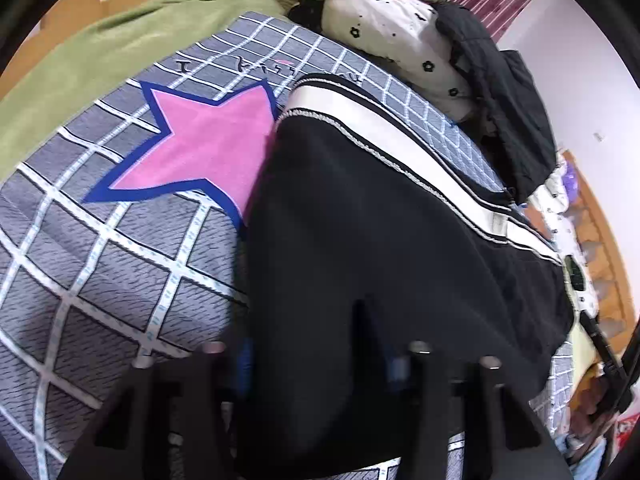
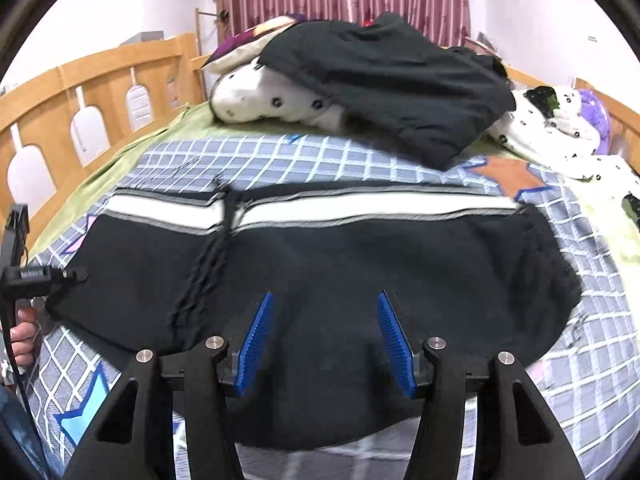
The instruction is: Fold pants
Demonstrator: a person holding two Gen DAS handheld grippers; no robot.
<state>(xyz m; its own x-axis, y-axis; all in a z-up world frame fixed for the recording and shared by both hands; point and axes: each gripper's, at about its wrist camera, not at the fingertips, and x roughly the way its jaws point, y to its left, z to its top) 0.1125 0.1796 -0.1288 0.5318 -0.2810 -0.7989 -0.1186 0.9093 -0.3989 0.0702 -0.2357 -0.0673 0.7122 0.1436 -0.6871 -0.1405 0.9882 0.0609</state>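
Black pants [image 2: 360, 260] with a white side stripe [image 2: 360, 206] lie flat across the checked bedsheet [image 2: 280, 160]. My right gripper [image 2: 325, 296] hovers open over the near edge of the pants, its blue pads [image 2: 256, 340] bare. My left gripper [image 2: 78, 274] is at the left end of the pants, with a hand [image 2: 22, 336] on its handle. In the left wrist view the pants [image 1: 380, 220] run away from my left gripper [image 1: 320, 320]. Its dark fingers merge with the black cloth, so its grip is unclear. A pink star [image 1: 208, 148] on the sheet lies left of the pants.
At the head of the bed a black garment [image 2: 392, 80] lies over white flower-print pillows [image 2: 260, 100]. A wooden rail [image 2: 80, 80] runs along the left side. More bedding [image 2: 560, 128] is heaped at the right. A green sheet [image 1: 100, 40] borders the checked one.
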